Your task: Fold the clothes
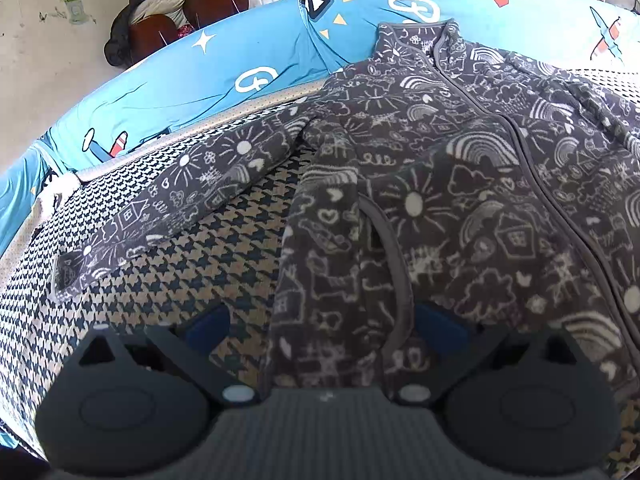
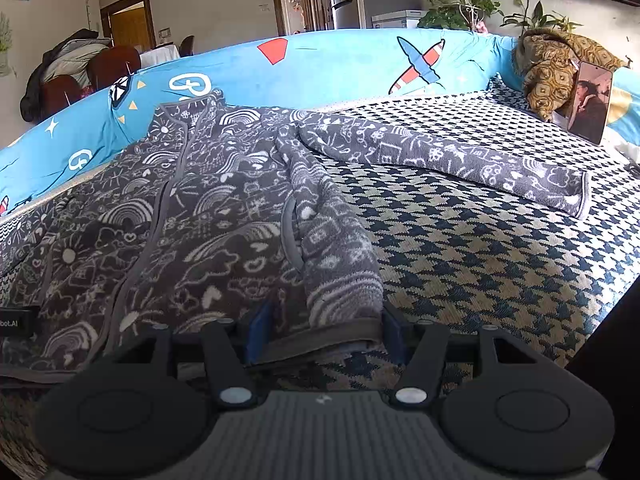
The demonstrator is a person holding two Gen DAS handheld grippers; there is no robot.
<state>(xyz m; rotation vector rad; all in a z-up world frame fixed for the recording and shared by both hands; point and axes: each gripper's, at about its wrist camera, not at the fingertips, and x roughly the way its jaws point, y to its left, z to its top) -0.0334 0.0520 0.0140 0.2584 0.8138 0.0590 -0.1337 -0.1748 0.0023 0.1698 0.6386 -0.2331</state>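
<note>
A dark grey fleece jacket (image 1: 460,184) with white doodles lies zipped and front up on a houndstooth seat cover (image 1: 224,264). One sleeve (image 1: 160,208) stretches out to the left in the left wrist view. The other sleeve (image 2: 440,156) stretches right in the right wrist view. My left gripper (image 1: 324,332) is wide open low over the jacket's side edge, which runs between its blue pads (image 1: 208,330) without touching them. My right gripper (image 2: 326,336) straddles the jacket (image 2: 224,240) at its hem corner (image 2: 332,332). The hem lies flat between the pads (image 2: 260,332), not pinched.
A blue patterned backrest cover (image 2: 340,68) rises behind the jacket. A phone (image 2: 590,102) leans on a brown patterned blanket (image 2: 556,68) at the far right. A black casing with white lettering (image 2: 16,324) pokes in at the left edge. Chairs with coats (image 1: 168,12) stand beyond the sofa.
</note>
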